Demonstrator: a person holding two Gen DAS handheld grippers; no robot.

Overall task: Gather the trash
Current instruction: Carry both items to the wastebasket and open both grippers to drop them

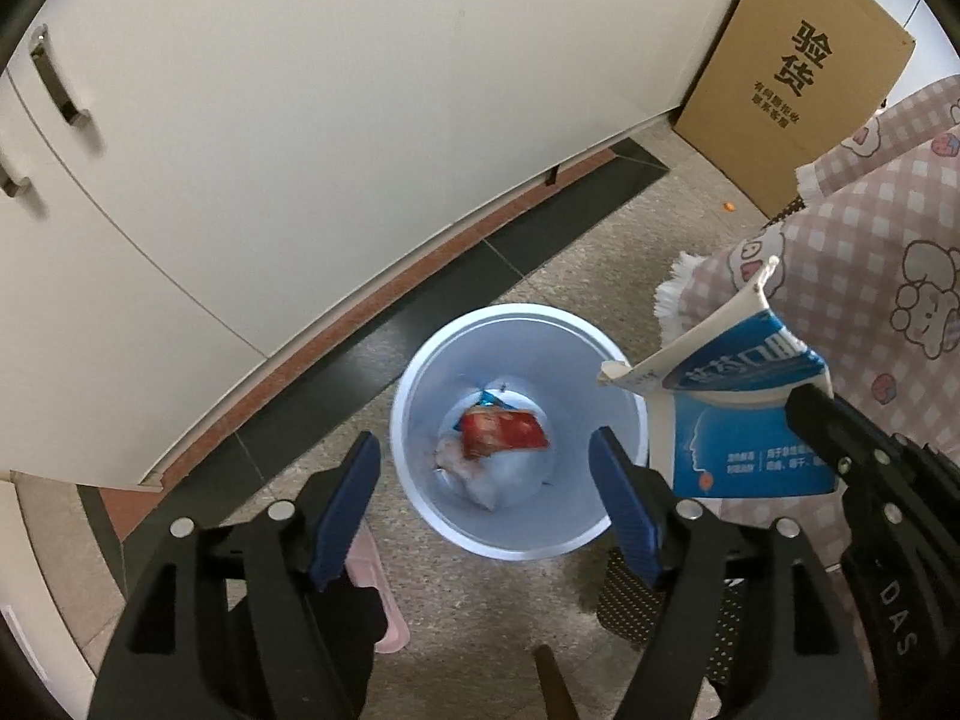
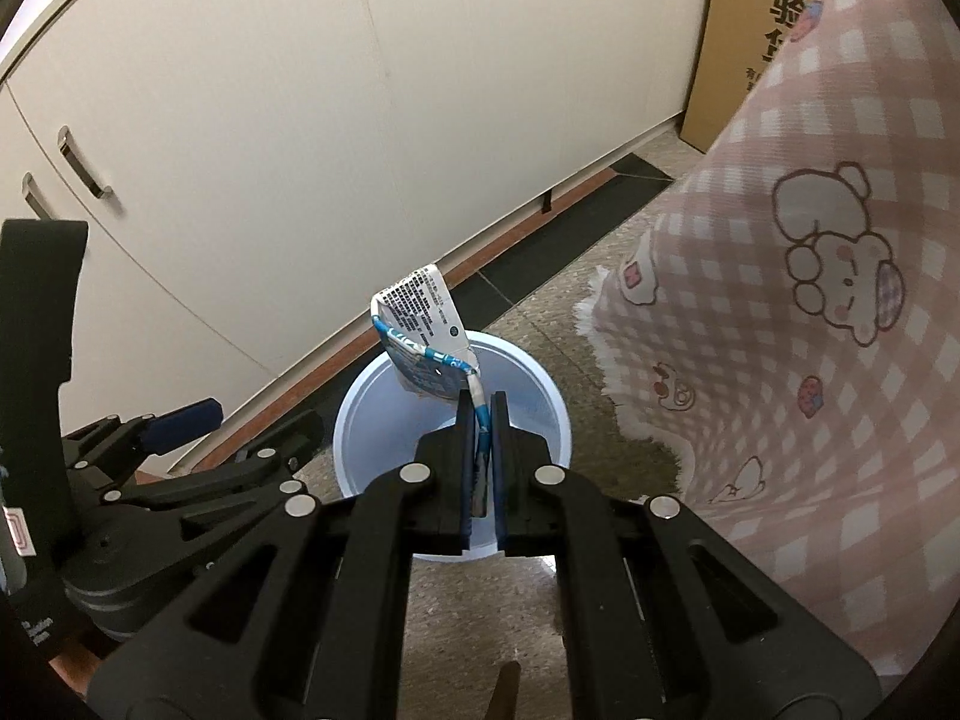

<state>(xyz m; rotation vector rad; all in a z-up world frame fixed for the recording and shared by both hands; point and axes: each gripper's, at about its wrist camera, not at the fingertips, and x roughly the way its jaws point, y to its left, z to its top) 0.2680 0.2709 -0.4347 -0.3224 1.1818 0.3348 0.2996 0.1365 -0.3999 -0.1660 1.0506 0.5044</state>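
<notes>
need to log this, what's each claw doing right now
left claw: open, empty, above the bin
right claw: shut on the flattened blue box

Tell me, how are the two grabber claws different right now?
The left gripper has its jaws wide apart with nothing between them, while the right gripper is squeezed shut on a flattened blue and white carton. The left gripper looks straight down into the pale blue trash bin; the right gripper holds the carton above the bin's rim. Both are black with blue pads and point downward at the bin.
</notes>
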